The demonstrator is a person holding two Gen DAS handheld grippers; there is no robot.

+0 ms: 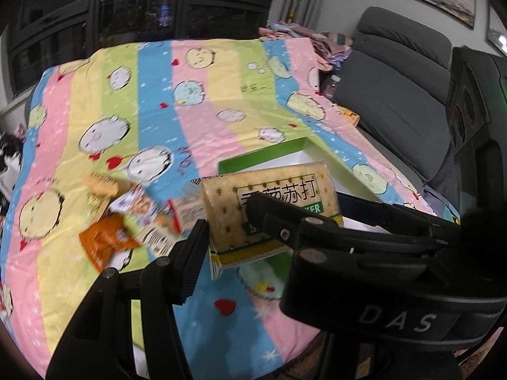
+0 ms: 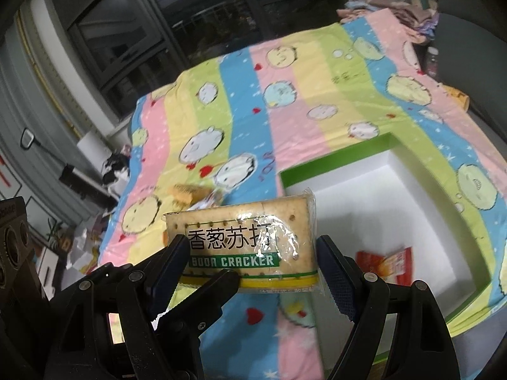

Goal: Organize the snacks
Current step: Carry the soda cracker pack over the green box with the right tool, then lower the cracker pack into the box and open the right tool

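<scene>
Two black plastic two-finger grippers are seen angled downward and held side by side. The left gripper (image 1: 226, 228) is closed on a clear-wrapped packet of soda crackers (image 1: 269, 212), one ribbed pad pressed to each side. The right gripper (image 2: 250, 264) is set across the same packet's ends, both pads against the wrapper.

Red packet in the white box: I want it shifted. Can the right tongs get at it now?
Probably not: the right tongs seem shut on the cracker pack, though the box lies open.
</scene>
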